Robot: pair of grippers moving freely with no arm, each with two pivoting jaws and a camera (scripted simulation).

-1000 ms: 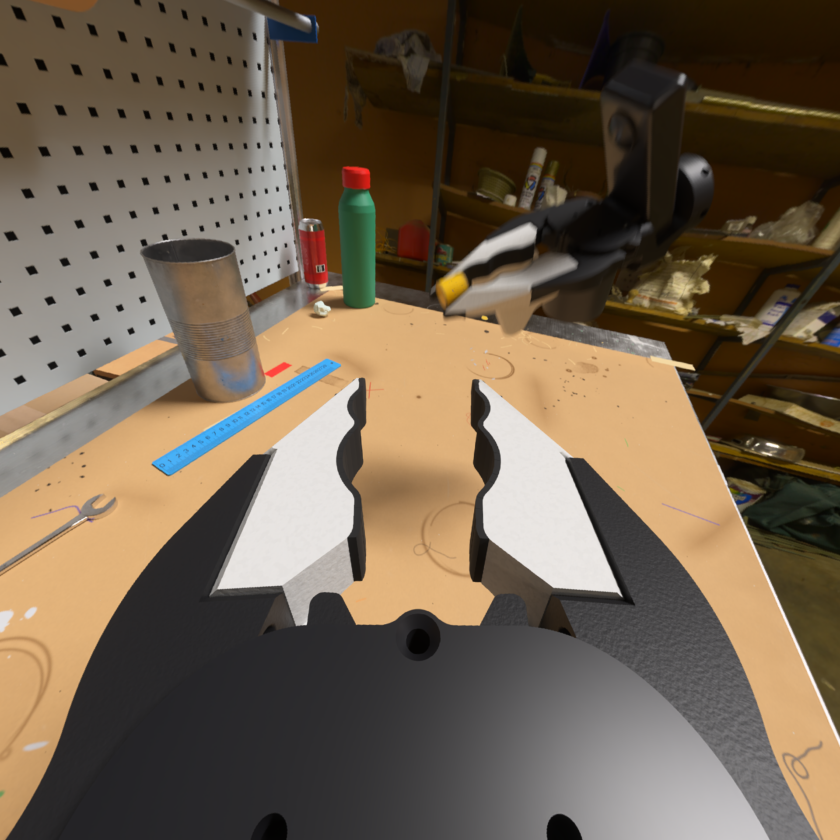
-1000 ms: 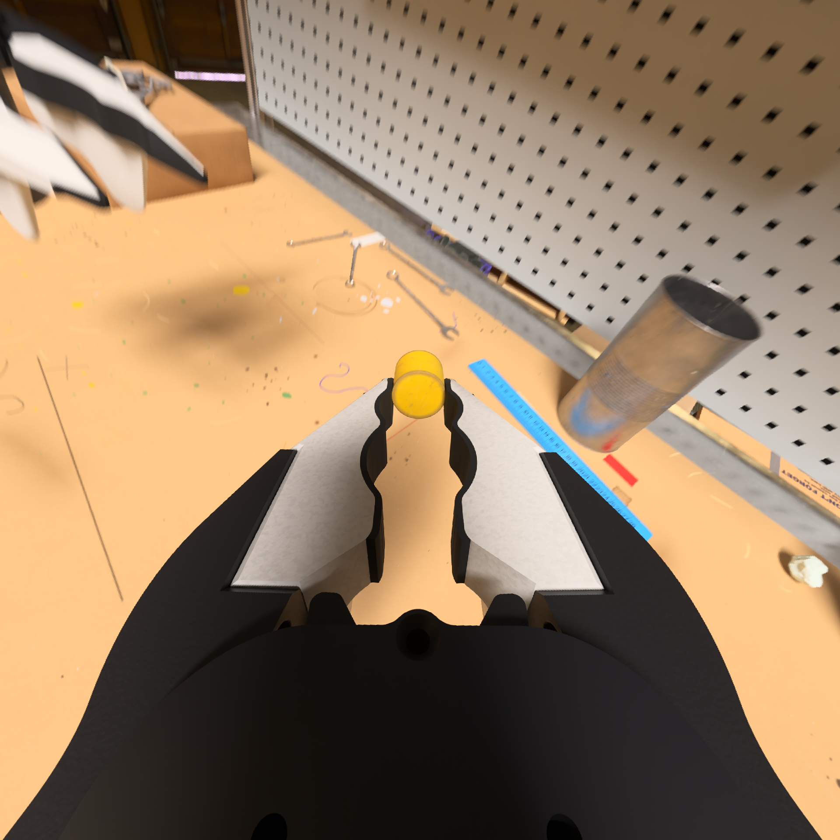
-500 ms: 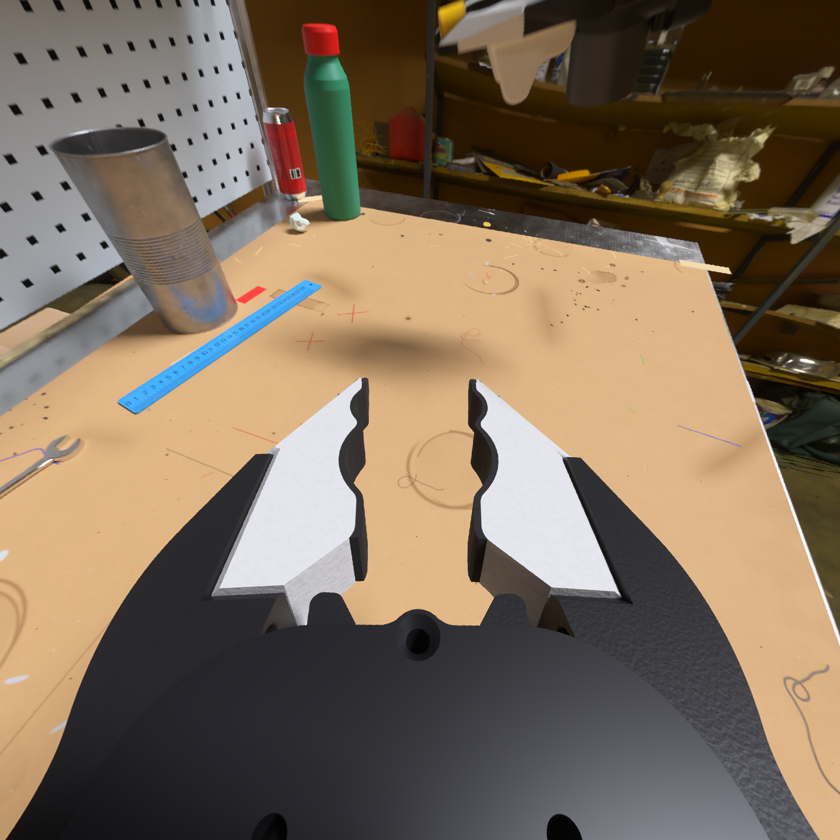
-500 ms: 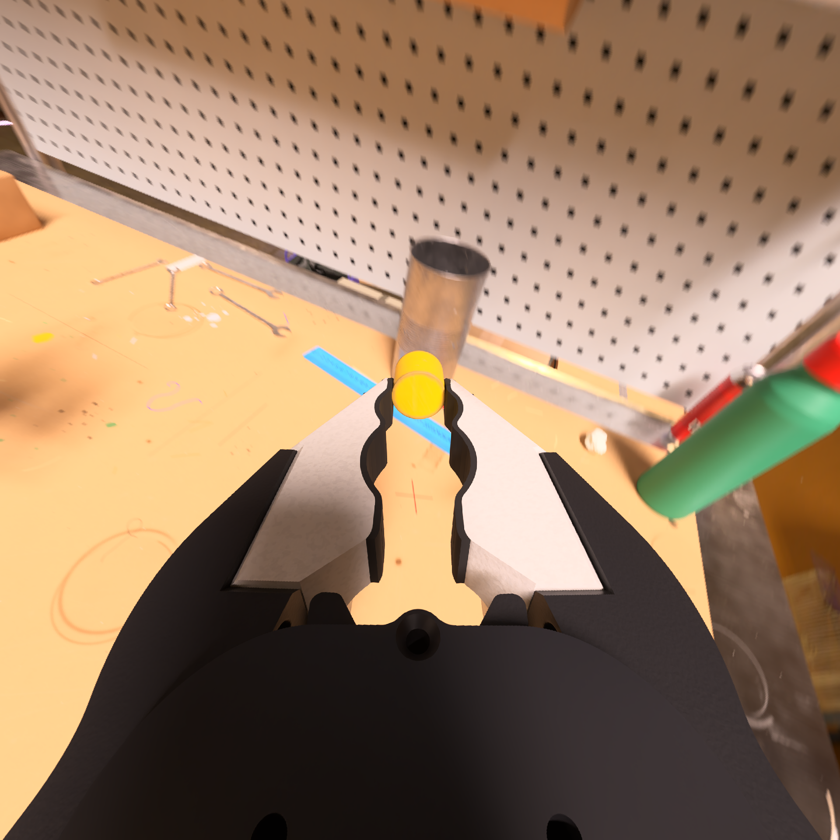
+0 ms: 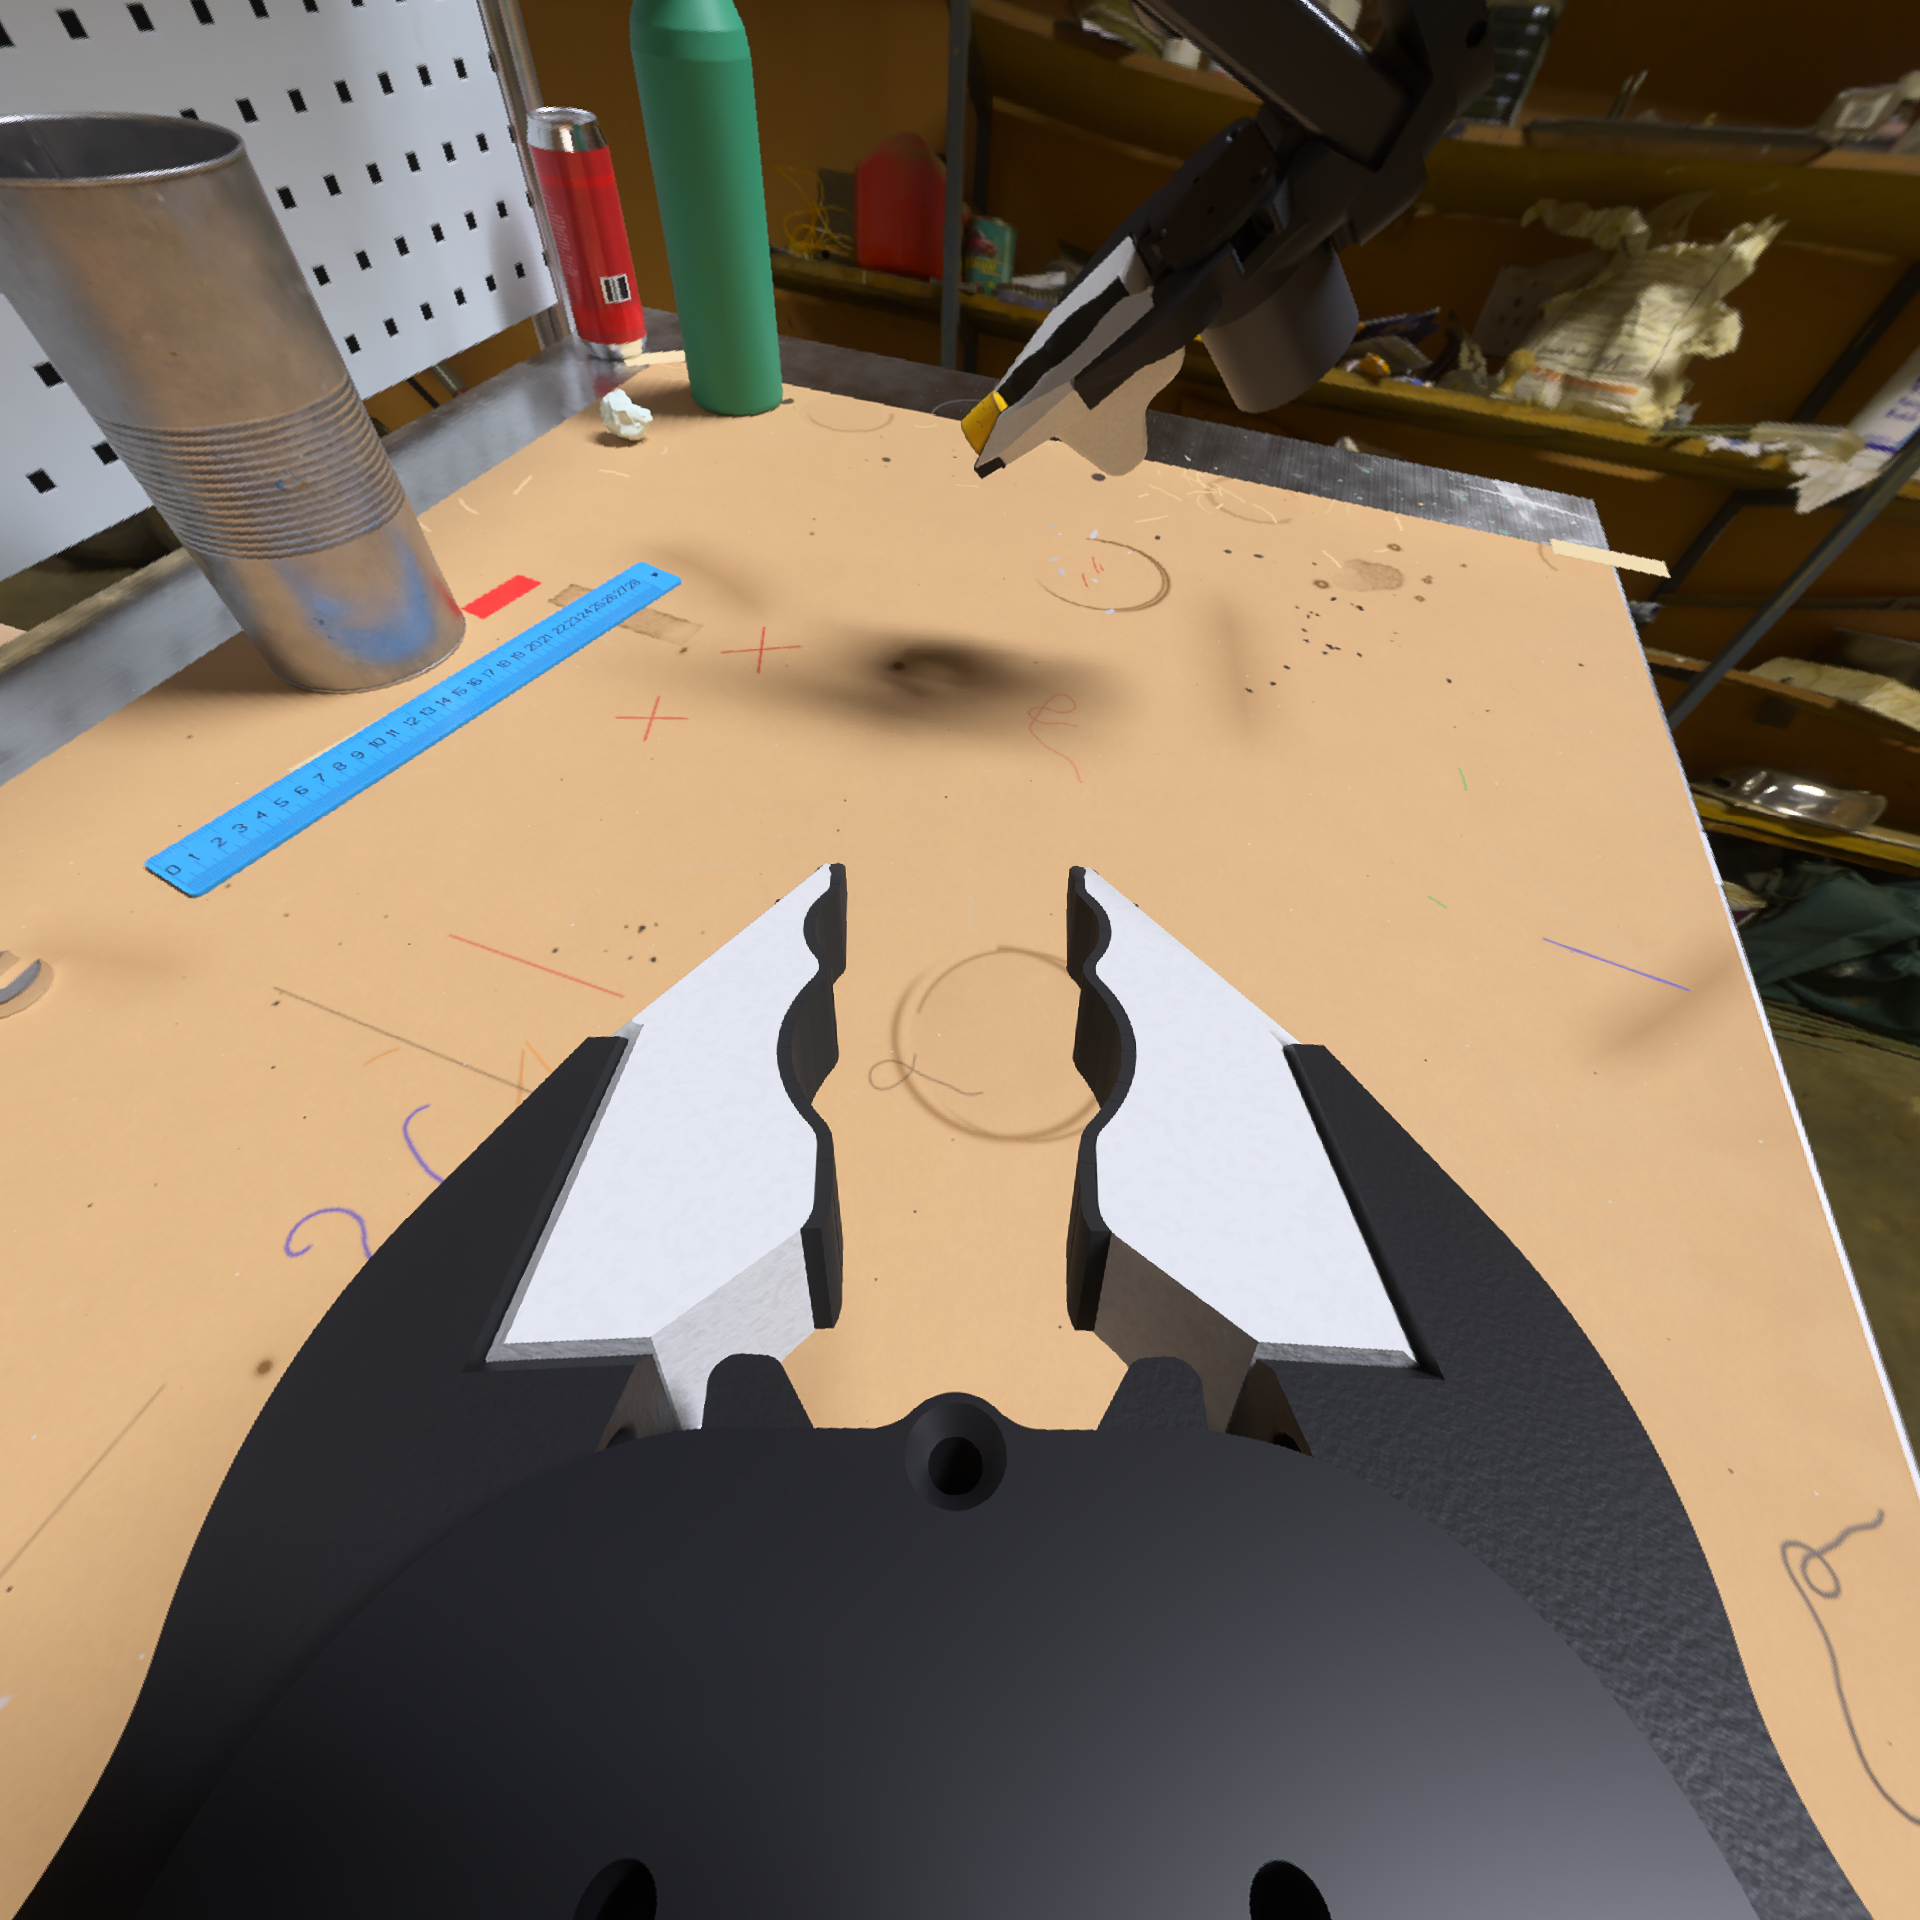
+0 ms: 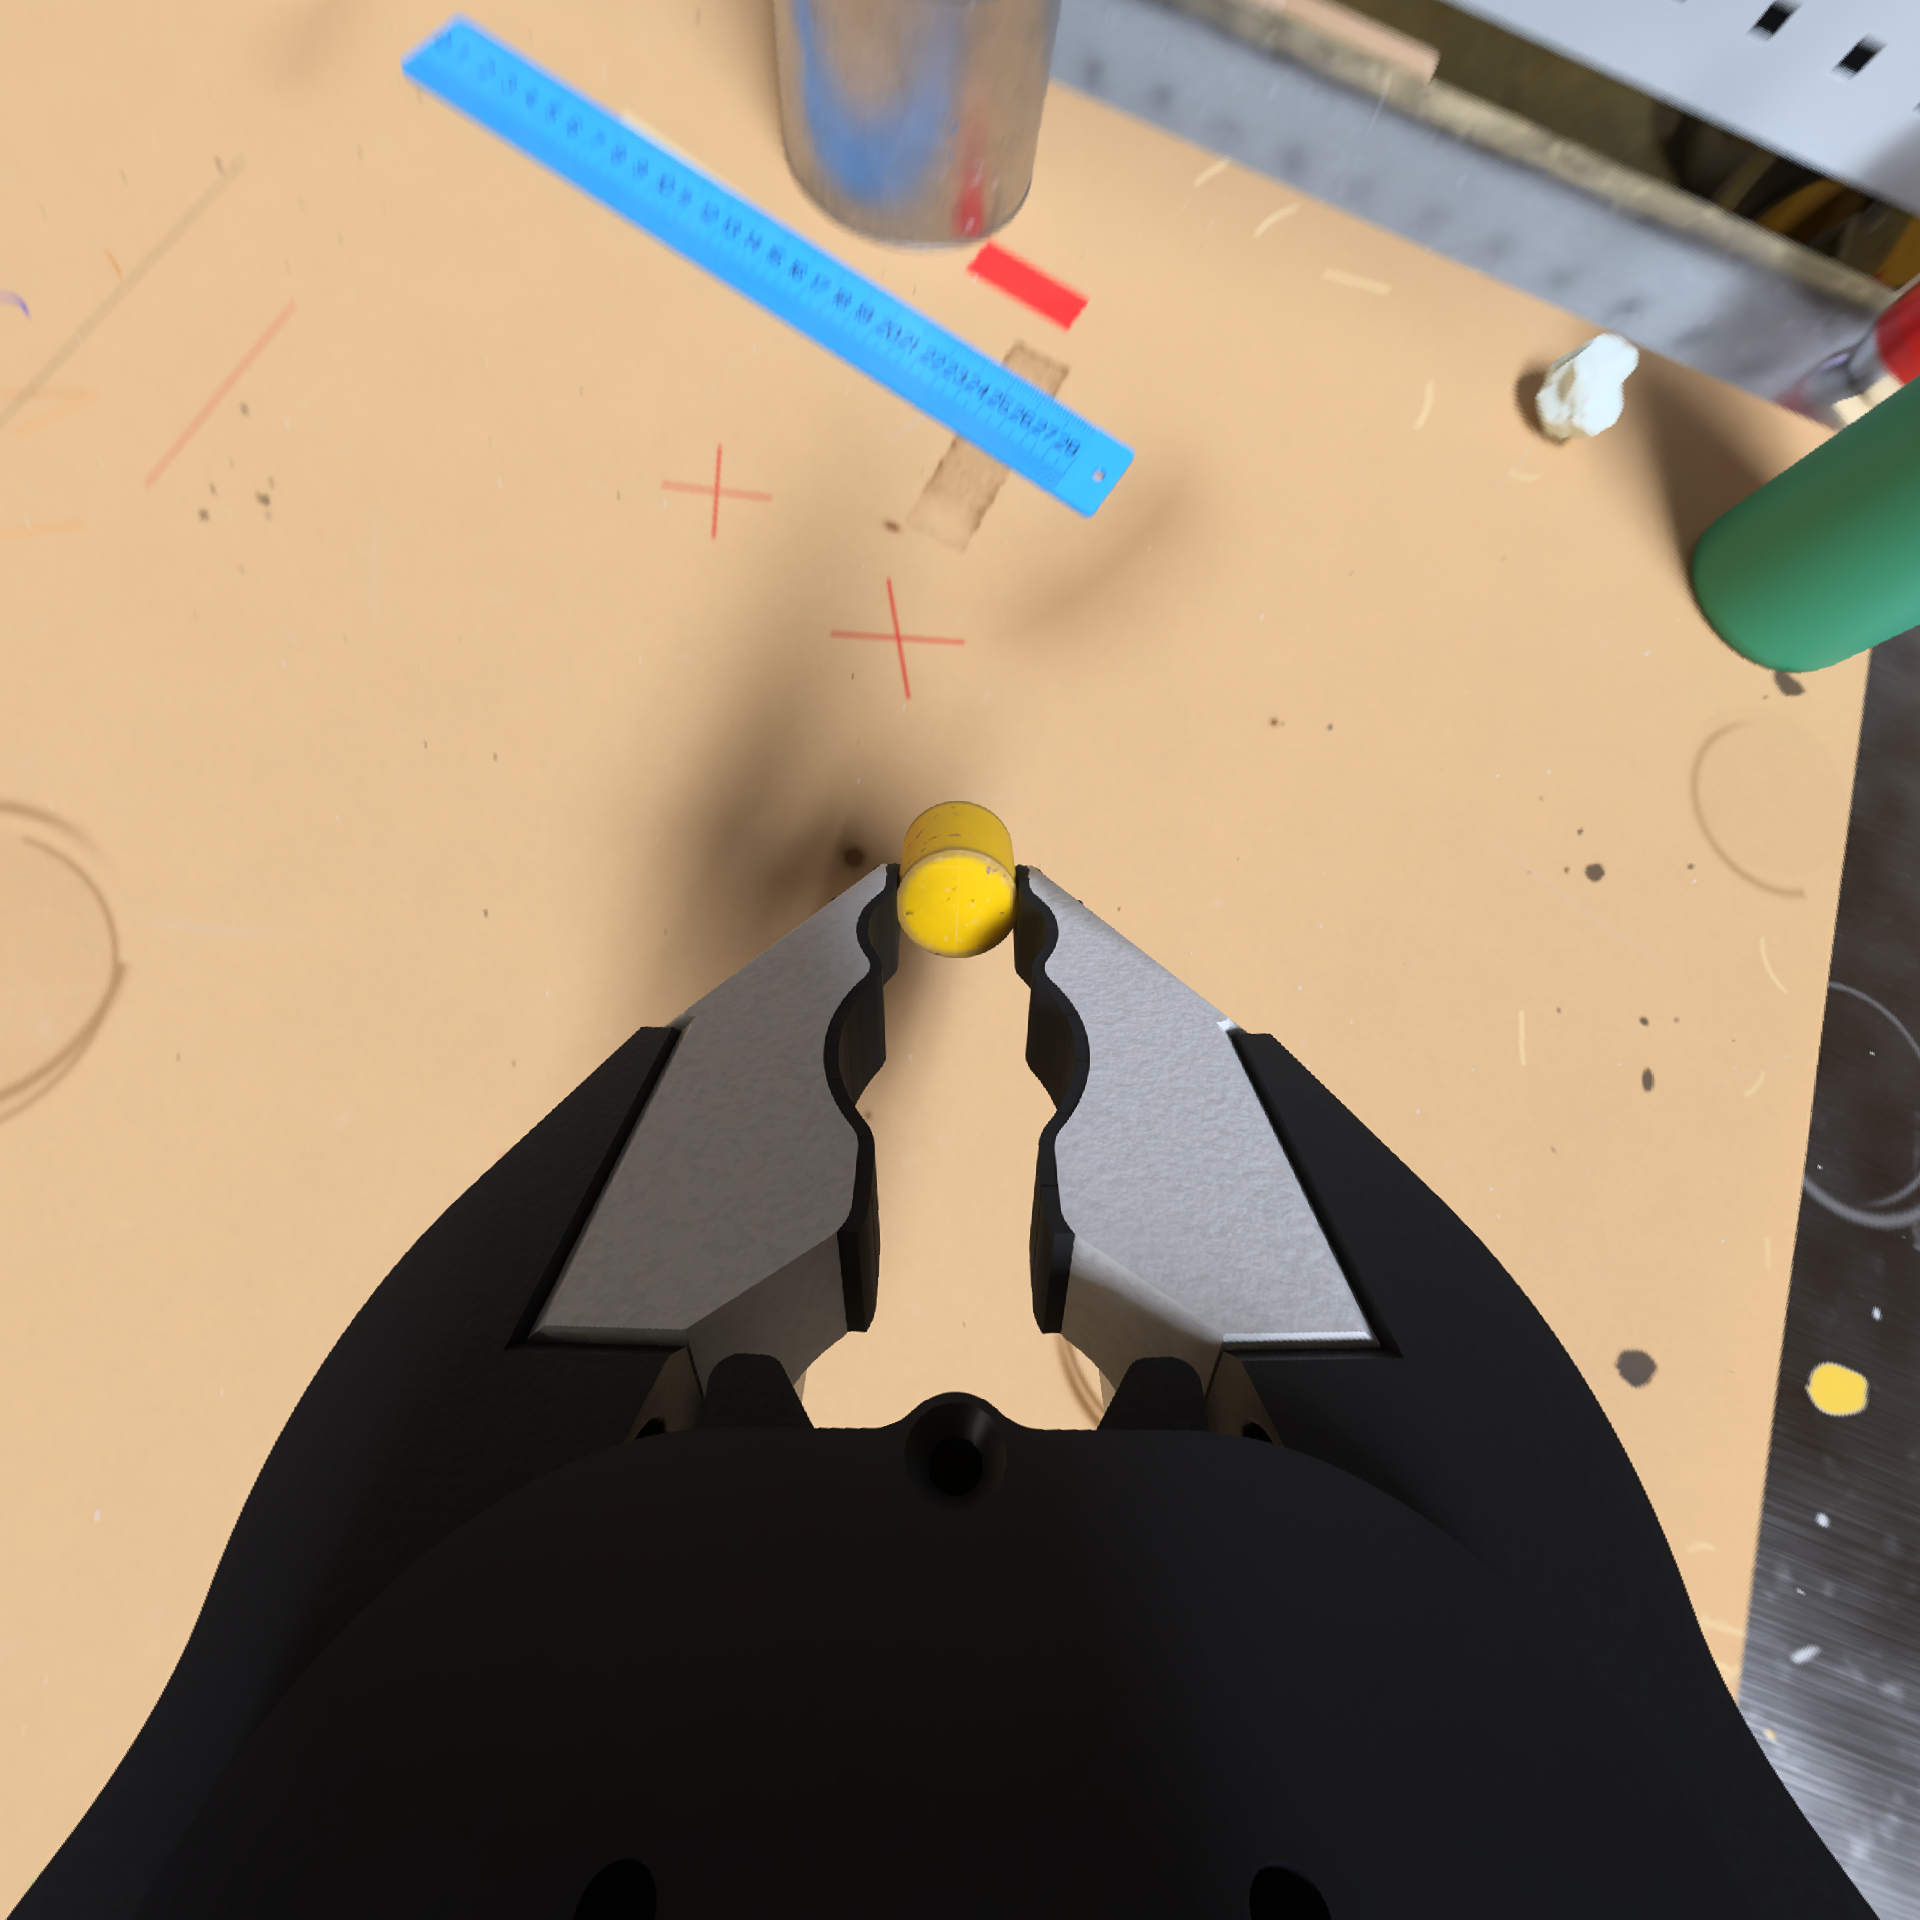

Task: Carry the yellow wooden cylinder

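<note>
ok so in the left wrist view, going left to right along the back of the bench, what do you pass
metal cup → red can → crumpled white scrap → green bottle → yellow wooden cylinder in the right tongs

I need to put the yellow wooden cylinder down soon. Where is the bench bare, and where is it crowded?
Bare: the tan benchtop from the long blue plastic ruler across to its right edge, ahead of the open left gripper. Crowded: the pegboard side, with the tall steel cup, green bottle, red can and crumpled white scrap.
</note>
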